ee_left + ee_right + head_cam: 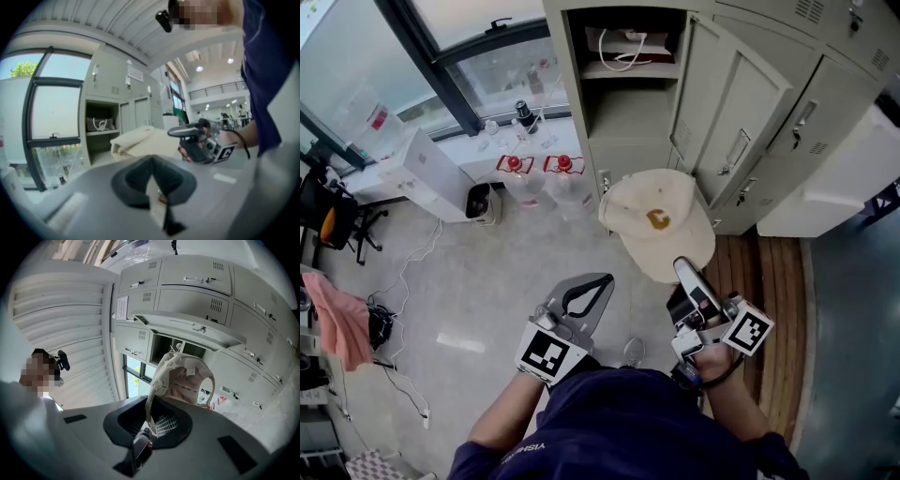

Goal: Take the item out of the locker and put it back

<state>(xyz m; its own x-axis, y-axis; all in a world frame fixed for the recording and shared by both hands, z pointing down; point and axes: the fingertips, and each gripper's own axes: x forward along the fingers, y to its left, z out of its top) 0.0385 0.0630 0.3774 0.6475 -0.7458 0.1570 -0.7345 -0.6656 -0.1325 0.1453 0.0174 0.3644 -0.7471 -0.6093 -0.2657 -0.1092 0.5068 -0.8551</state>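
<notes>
A cream cap (661,223) with a small brown emblem hangs in front of the open grey locker (628,131). My right gripper (684,270) is shut on the cap's edge. In the right gripper view the cap (183,378) rises from the closed jaws of the right gripper (150,401), with the locker opening behind it. The locker's door (741,103) stands swung out to the right. A white bag (623,47) with cord handles sits on the upper shelf. My left gripper (602,281) is lower left of the cap, jaws together and holding nothing. The left gripper view shows the cap (140,140) ahead.
Two clear water bottles with red caps (539,178) stand on the floor left of the locker, beside a black bin (478,200) and a white box (431,173). A wooden floor strip (769,300) runs to the right. Cables and a pink cloth (342,319) lie far left.
</notes>
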